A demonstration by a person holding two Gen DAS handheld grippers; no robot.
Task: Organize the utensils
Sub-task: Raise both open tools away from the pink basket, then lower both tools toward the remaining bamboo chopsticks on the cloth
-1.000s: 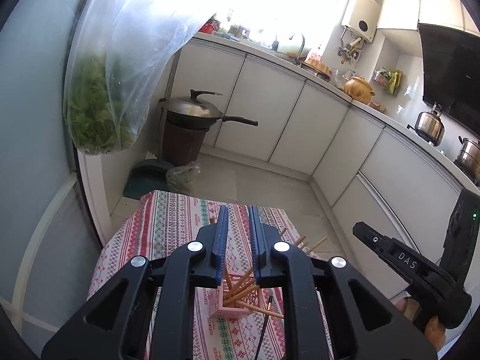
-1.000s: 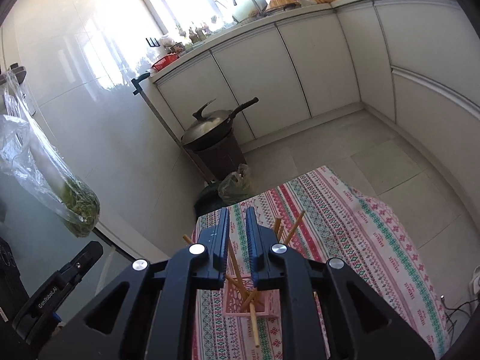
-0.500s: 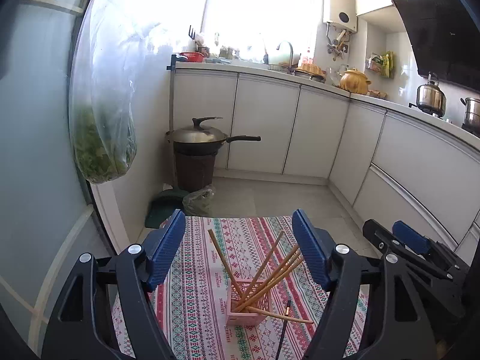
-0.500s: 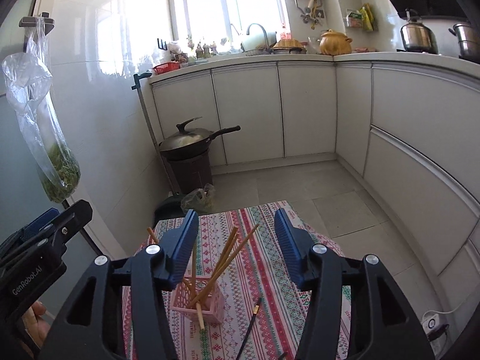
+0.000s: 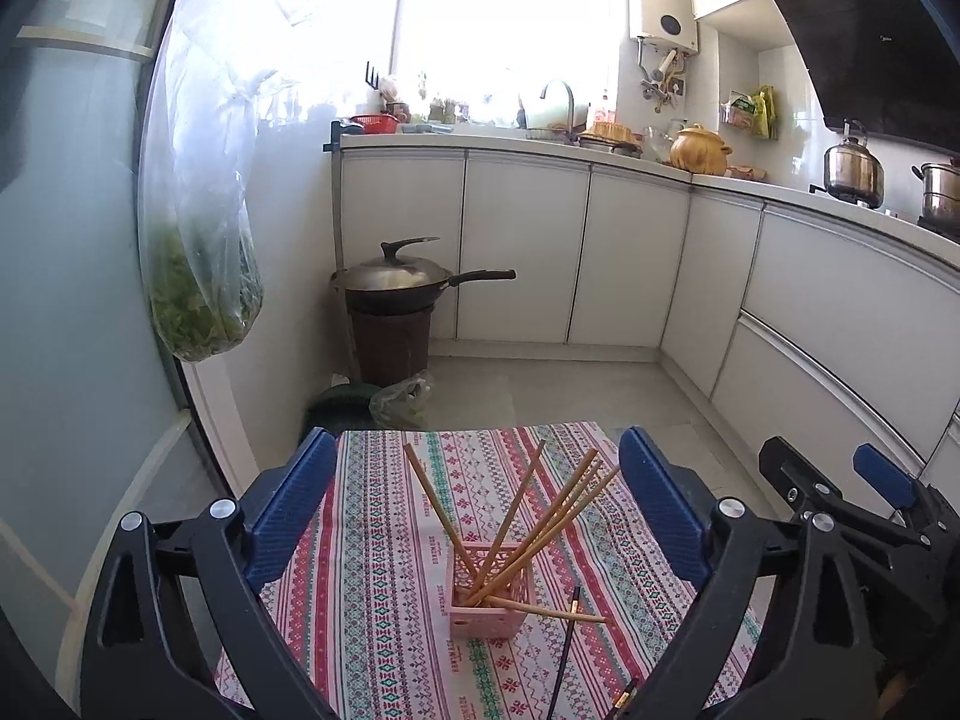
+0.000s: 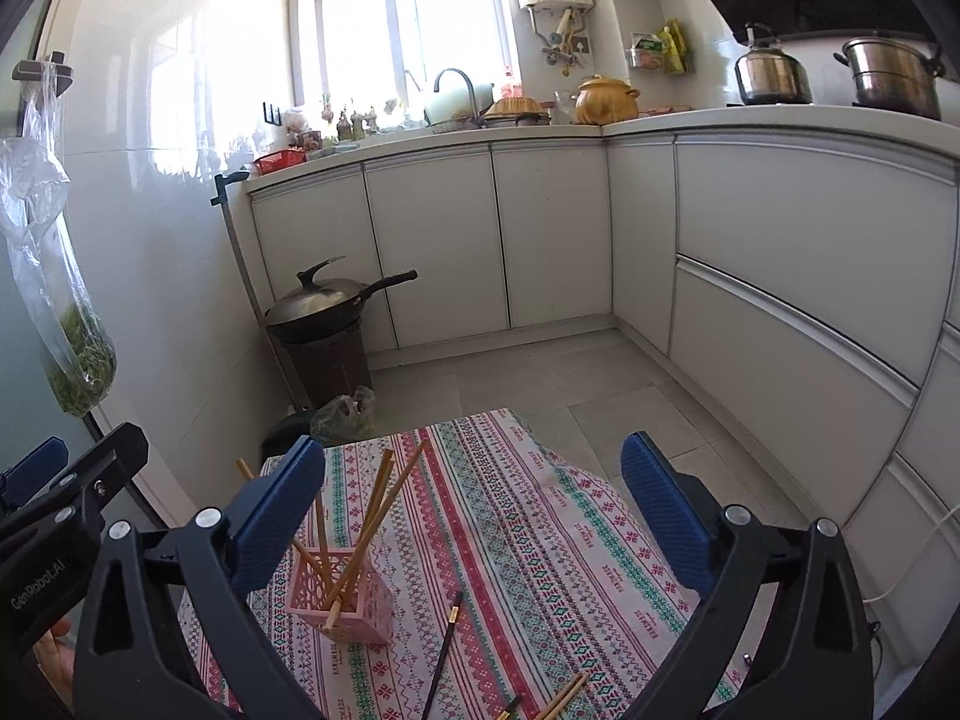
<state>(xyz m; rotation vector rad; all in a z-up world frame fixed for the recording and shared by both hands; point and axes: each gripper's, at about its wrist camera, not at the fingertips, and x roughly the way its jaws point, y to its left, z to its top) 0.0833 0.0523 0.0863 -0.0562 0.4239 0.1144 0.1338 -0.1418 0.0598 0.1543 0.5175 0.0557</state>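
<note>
A pink lattice holder (image 5: pixel 491 600) (image 6: pixel 342 600) stands on a small table with a striped patterned cloth (image 5: pixel 384 570) (image 6: pixel 540 540). Several wooden chopsticks (image 5: pixel 540 516) (image 6: pixel 384 504) lean out of it. A black chopstick (image 5: pixel 564 648) (image 6: pixel 442 654) lies on the cloth right of the holder. More chopsticks (image 6: pixel 564 699) lie near the front edge. My left gripper (image 5: pixel 477 516) is open and empty, held above and behind the holder. My right gripper (image 6: pixel 474 516) is open and empty too; it also shows in the left wrist view (image 5: pixel 840 480).
White kitchen cabinets (image 6: pixel 540 240) run along the back and right. A lidded wok on a dark bin (image 5: pixel 396 294) stands on the floor past the table. A plastic bag of greens (image 5: pixel 198 276) hangs at the left by a glass door.
Both grippers have gone from shut to wide open. Both have tilted up and pulled back, so the holder now sits lower and between the fingers in each view.
</note>
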